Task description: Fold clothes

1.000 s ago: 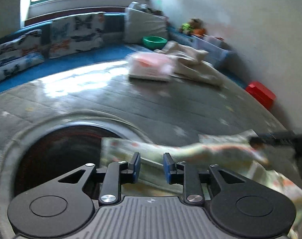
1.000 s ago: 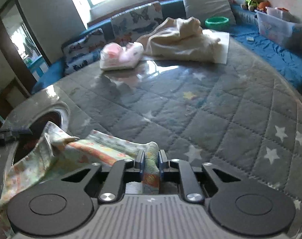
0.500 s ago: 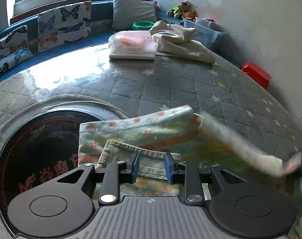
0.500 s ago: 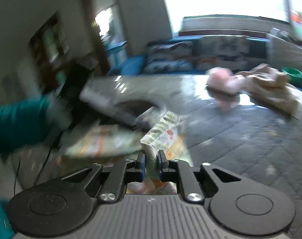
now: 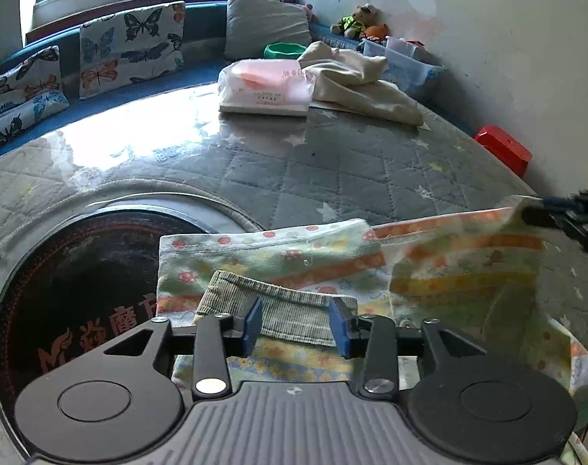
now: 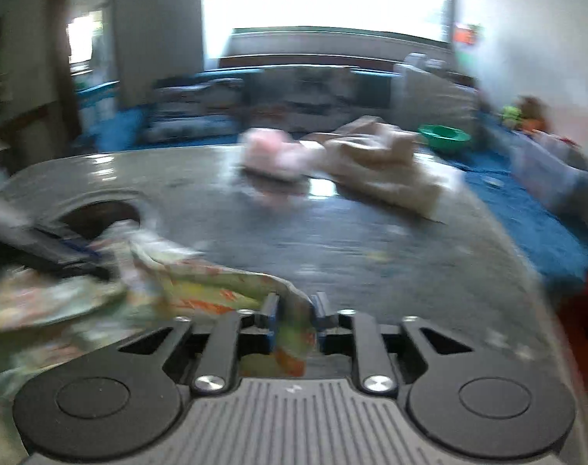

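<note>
Mid-fold: right tongs (image 6: pixel 294 319) clench the floral cotton garment (image 5: pixel 294 259); left tongs (image 5: pixel 296 323) gape; next, lay it toward nine o'clock.

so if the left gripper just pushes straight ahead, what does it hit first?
The ribbed grey cuff of the printed garment, already between the open left gripper fingers. Depth is hard to judge.
</note>
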Tool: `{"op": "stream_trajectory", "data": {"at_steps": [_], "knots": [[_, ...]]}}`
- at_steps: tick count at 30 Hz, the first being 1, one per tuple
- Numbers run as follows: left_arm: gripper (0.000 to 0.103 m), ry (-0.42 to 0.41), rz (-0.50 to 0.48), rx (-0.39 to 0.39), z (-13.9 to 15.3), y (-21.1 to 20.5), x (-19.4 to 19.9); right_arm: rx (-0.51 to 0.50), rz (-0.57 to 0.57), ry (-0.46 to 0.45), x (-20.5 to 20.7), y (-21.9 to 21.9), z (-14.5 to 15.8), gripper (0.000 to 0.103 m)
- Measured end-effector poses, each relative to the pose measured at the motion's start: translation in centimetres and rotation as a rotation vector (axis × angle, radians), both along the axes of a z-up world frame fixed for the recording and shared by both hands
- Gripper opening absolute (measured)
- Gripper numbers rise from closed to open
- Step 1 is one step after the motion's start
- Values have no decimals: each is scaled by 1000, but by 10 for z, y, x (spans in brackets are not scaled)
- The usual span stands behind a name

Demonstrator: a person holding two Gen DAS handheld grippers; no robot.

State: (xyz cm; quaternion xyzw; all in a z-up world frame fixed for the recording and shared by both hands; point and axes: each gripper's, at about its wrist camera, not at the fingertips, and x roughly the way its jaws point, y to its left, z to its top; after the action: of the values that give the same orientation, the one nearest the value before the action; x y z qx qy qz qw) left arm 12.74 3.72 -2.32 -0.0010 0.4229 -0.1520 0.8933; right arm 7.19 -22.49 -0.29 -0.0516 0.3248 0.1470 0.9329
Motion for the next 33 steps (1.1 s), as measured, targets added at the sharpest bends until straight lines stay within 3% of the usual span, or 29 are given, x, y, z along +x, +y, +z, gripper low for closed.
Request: {"op": "stream_trajectory", "data": {"at_steps": [2, 10, 15, 18, 28, 29, 33], "knots": [[47, -13, -9, 2, 4, -2, -6, -1, -12, -7, 1, -2, -1, 23], [54, -39, -13, 55, 6, -8, -37, 28, 163, 59, 11, 36, -19, 30], [55, -34, 12, 95, 2, -5, -55, -4, 181, 126, 35, 52, -42, 32], [57, -46, 50, 105, 3, 2, -64, -30, 183, 120, 41, 56, -49, 36], [61, -55, 234, 107, 3, 44, -65, 20, 198, 108, 9, 50, -22, 50], [61, -52, 240, 108, 2, 48, -63, 21, 208, 102, 1, 50, -18, 55], [61, -33, 229, 114, -3, 53, -53, 27, 238, 88, -27, 54, -8, 56]]}}
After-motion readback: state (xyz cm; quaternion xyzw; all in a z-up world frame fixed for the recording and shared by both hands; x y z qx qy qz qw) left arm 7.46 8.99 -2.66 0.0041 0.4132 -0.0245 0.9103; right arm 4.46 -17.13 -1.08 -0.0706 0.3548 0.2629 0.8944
